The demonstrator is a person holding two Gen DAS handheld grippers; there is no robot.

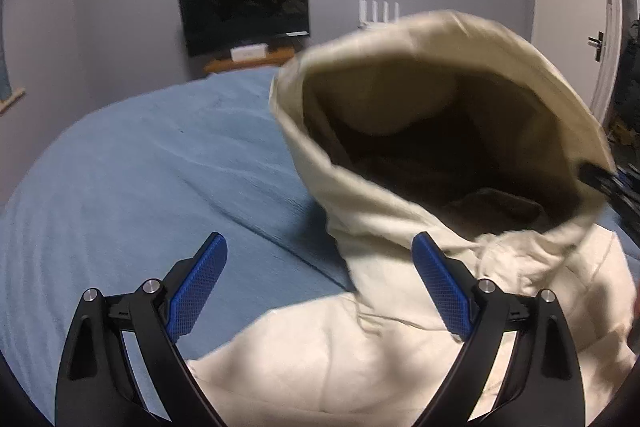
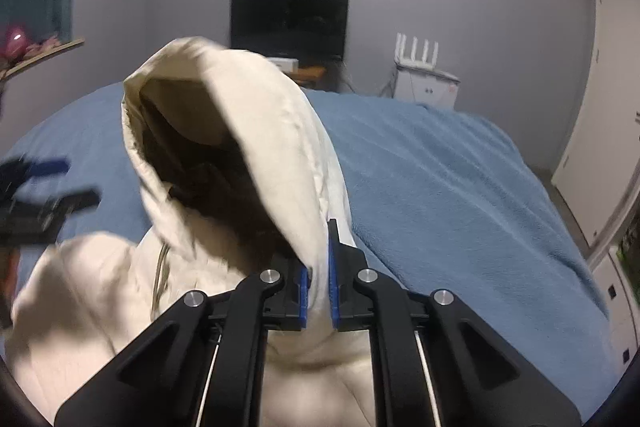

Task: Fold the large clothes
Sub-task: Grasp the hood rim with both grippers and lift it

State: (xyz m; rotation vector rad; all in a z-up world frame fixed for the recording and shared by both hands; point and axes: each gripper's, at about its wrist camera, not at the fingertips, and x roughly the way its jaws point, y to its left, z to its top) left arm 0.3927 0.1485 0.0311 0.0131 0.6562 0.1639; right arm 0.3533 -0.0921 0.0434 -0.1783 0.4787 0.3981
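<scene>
Cream hoodie (image 2: 248, 131) lies on a blue bed (image 2: 460, 179), body spread across the lower part of both views, hood (image 1: 440, 131) lifted off the bed with its opening facing the cameras. Right gripper (image 2: 318, 279) at lower centre of the right wrist view is clamped on the hood's edge; cream fabric is pinched between the blue pads (image 2: 333, 291). In the left wrist view that same gripper (image 1: 600, 177) shows blurred at the right edge, on the hood rim. Left gripper (image 1: 320, 283) at the bottom of its view has its jaws spread wide, nothing between them, blue pads (image 1: 196, 291) over the bed and the hoodie's body; whether it touches fabric is unclear. It appears blurred at mid left in the right wrist view (image 2: 44, 187). A drawstring (image 2: 162, 267) hangs below the hood. Dark TV (image 1: 244, 11) centre top, white door (image 1: 572, 7) upper right, white router (image 2: 416, 53) on a white cabinet right of the TV.
</scene>
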